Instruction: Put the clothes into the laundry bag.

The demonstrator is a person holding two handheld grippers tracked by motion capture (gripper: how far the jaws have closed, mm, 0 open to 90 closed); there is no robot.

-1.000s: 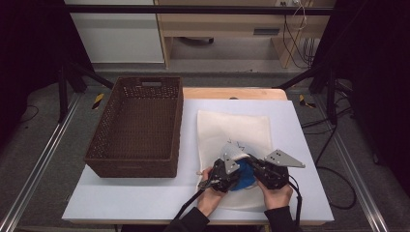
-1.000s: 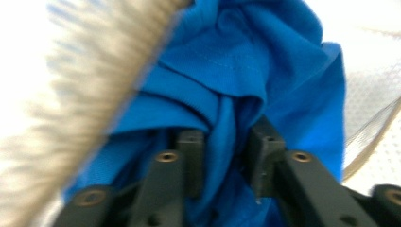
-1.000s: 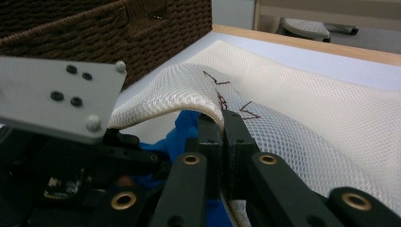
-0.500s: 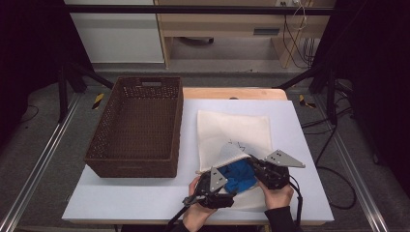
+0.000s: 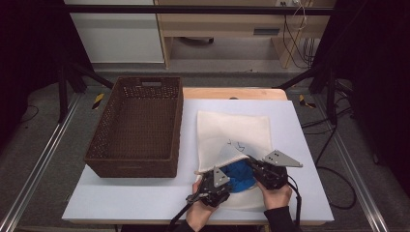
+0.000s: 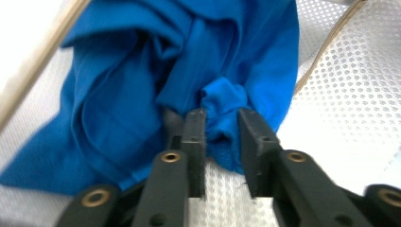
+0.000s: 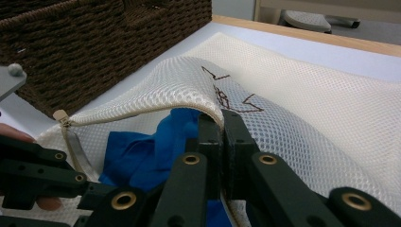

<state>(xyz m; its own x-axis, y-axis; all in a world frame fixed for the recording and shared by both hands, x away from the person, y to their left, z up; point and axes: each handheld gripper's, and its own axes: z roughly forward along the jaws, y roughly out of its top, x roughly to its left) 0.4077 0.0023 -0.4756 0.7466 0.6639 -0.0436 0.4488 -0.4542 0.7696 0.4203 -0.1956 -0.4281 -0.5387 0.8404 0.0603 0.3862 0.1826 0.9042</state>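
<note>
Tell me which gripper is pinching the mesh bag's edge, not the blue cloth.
The right gripper: its jaws are shut on the white mesh bag's lifted rim. The left gripper instead grips a fold of blue cloth.

Place: probably a lab | metal frame rails | black curtains | loose cables

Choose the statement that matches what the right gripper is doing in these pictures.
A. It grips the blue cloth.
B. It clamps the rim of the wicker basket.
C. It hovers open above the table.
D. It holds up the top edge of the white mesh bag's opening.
D: the right gripper has its jaws shut on the zipped edge of the white mesh laundry bag, lifting it open above the blue cloth.
</note>
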